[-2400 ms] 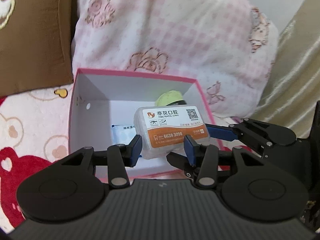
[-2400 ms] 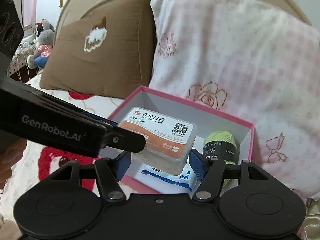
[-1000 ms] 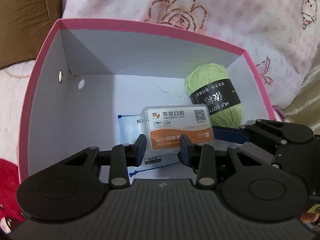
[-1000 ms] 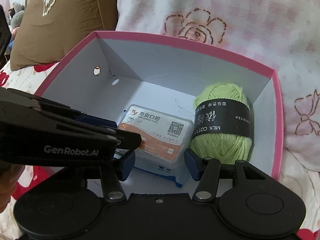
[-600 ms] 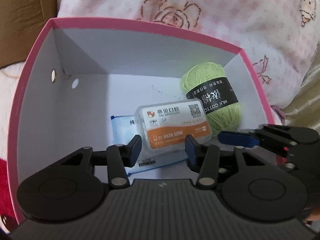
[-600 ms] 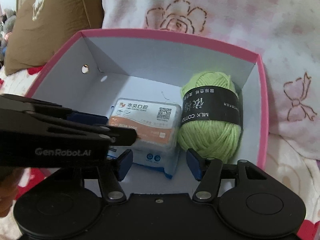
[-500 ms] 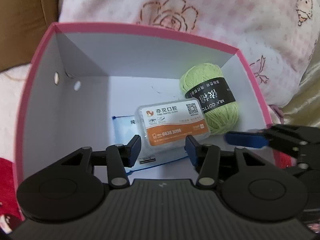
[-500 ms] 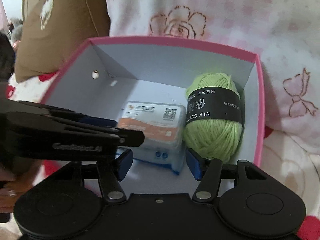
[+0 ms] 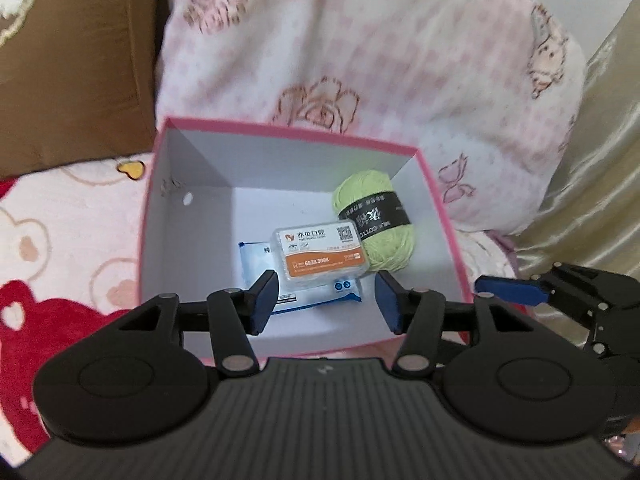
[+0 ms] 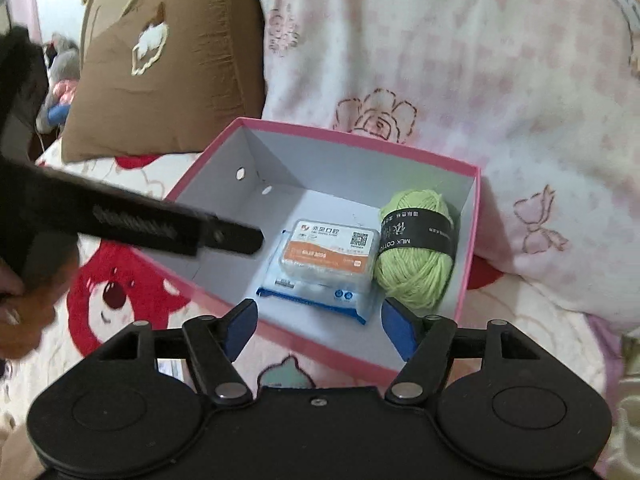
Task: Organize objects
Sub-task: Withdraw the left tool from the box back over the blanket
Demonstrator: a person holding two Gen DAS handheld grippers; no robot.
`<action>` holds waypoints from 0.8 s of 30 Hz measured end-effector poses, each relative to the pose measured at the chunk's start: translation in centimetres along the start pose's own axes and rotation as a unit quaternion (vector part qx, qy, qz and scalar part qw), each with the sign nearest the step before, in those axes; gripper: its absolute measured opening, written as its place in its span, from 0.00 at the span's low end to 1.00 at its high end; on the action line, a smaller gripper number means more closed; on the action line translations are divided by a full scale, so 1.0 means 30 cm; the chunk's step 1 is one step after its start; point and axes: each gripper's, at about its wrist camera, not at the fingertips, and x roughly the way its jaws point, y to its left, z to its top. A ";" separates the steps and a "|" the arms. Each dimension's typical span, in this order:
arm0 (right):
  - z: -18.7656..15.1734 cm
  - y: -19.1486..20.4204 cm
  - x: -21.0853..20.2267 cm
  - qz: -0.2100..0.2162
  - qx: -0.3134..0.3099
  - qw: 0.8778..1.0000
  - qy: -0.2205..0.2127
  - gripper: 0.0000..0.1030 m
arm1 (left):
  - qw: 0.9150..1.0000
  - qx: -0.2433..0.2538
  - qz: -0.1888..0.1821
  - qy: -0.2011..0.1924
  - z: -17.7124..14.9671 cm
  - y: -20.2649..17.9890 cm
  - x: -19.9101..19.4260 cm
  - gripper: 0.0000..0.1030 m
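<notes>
**Left wrist view: clear case lies in the pink box, both tongs empty**

Left wrist view, nearest first: the left tongs [image 9: 326, 300] hang above the near edge of the pink box [image 9: 280, 130], their blue pads apart with nothing between them; their jaws have just been opening. To the right, the right tongs [image 9: 506, 290] show a blue pad beside the box's right wall. Inside the box, a blue wet-wipe pack [image 9: 256, 258] lies flat on the white floor. The clear case [image 9: 320, 254] with the orange label rests on top of that pack, label up, touching no pad. Just beside it on the right, touching it, a ball of green yarn [image 9: 374, 220] with a black band lies against the right wall. Behind the box stands a pink checked pillow [image 9: 360, 48], with a brown pillow [image 9: 76, 60] to its left.

From the right wrist view, the right tongs [image 10: 318, 328] stand wide above the near corner of the box [image 10: 360, 138] and hold nothing; their jaws have just been opening too. The left tongs [image 10: 240, 240] reach in from the left as a blurred black bar, tip over the box's left wall, with a hand [image 10: 24, 312] gripping the handle at the frame edge. The case [image 10: 330, 250], pack [image 10: 312, 296] and yarn [image 10: 416, 248] sit in the box's right half. The box stands on a bed cover [image 10: 108, 292] printed with red bears.
</notes>
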 end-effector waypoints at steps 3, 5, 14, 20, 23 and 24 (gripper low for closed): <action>0.001 0.030 -0.064 -0.004 -0.010 1.000 -0.012 0.71 | 1.000 0.006 0.002 0.000 -0.006 -0.016 -0.073 0.51; 0.000 0.044 -0.095 0.002 -0.007 1.000 -0.014 0.72 | 1.000 0.011 0.002 0.000 -0.013 -0.032 -0.119 0.51; -0.007 0.109 -0.220 -0.035 -0.023 0.999 -0.034 0.84 | 0.999 0.045 -0.003 -0.005 -0.053 -0.111 -0.292 0.62; -0.035 0.150 -0.308 -0.025 -0.024 0.999 -0.041 0.88 | 0.999 0.049 -0.006 -0.005 -0.086 -0.124 -0.384 0.78; -0.059 0.183 -0.350 -0.025 -0.038 0.998 -0.050 0.91 | 0.998 0.063 -0.003 -0.005 -0.117 -0.133 -0.419 0.85; -0.066 0.194 -0.361 -0.025 -0.041 0.997 -0.053 0.92 | 0.998 0.066 -0.002 -0.005 -0.128 -0.134 -0.430 0.87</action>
